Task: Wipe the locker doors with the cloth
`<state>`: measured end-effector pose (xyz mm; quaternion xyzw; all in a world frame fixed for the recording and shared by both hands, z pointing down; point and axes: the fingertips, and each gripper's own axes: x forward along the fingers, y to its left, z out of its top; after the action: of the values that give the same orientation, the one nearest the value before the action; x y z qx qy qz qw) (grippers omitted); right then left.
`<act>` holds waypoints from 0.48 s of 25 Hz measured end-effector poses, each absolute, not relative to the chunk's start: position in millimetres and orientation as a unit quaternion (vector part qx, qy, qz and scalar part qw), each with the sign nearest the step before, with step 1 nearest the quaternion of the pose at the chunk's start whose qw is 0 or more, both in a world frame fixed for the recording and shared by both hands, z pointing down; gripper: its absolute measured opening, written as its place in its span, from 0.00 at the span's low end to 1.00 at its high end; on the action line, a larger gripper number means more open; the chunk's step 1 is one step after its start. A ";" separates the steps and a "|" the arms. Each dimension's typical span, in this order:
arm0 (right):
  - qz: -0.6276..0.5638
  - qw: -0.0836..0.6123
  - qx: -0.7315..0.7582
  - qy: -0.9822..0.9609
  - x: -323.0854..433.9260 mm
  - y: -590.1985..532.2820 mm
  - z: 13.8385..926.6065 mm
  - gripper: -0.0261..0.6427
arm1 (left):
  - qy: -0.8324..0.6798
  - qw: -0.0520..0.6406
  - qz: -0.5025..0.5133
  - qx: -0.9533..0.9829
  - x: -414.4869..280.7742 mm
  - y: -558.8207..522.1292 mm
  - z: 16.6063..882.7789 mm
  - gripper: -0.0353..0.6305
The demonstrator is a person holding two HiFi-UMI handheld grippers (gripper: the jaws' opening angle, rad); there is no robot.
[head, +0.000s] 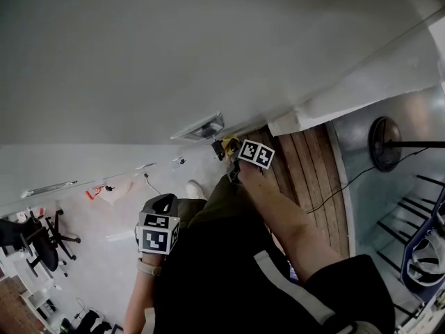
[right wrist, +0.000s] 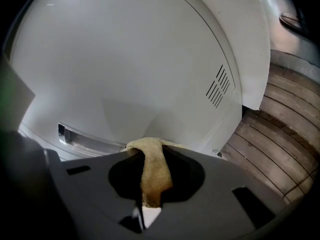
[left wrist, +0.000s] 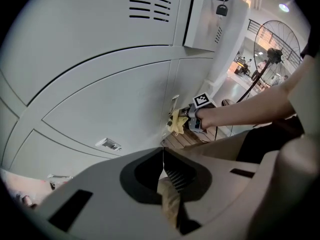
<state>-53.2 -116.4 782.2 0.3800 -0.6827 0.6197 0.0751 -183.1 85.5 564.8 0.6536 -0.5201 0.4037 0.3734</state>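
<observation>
Right hand-held gripper (right wrist: 150,151) clamping cloth (right wrist: 152,171), locker door (right wrist: 125,59)

- Legible text, numbers, brand names, signs: none can be read in any view.
- Marker cube (head: 158,232) of the left gripper (left wrist: 162,151): black-and-white square code patterns on two visible faces; no letters or digits.
- Marker cube (head: 256,154) of the right gripper (right wrist: 149,149): the same kind of square code patterns; no letters or digits.
</observation>
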 end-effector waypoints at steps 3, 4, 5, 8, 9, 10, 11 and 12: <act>0.625 0.065 0.380 -0.679 -53.2 -116.5 786.6 0.10 | -0.522 0.376 0.409 0.647 -188.6 89.8 564.2 0.07; 0.627 0.063 0.380 -0.677 -53.0 -116.5 788.0 0.10 | -0.523 0.376 0.410 0.646 -190.2 91.1 563.8 0.07; 0.630 0.062 0.379 -0.675 -52.8 -116.4 789.4 0.10 | -0.524 0.377 0.411 0.644 -191.8 92.1 563.4 0.07; 0.634 0.068 0.379 -0.671 -51.2 -117.0 794.0 0.10 | -0.523 0.377 0.415 0.642 -194.9 93.6 562.9 0.07; 0.632 0.074 0.380 -0.671 -49.8 -117.8 795.6 0.10 | -0.522 0.376 0.417 0.642 -195.0 93.6 562.9 0.07; 0.629 0.080 0.381 -0.673 -47.9 -119.1 797.3 0.10 | -0.521 0.376 0.419 0.642 -194.8 93.6 563.1 0.07; 0.627 0.086 0.383 -0.673 -45.7 -120.6 798.9 0.10 | -0.519 0.375 0.421 0.642 -194.5 93.6 563.4 0.07; 0.624 0.091 0.386 -0.673 -43.4 -122.2 800.3 0.10 | -0.518 0.375 0.422 0.642 -194.2 93.7 563.7 0.07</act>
<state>-43.4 -122.2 800.3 0.3855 -0.6733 0.6243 0.0907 -194.2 93.7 563.7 0.6424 -0.5177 0.4224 0.3753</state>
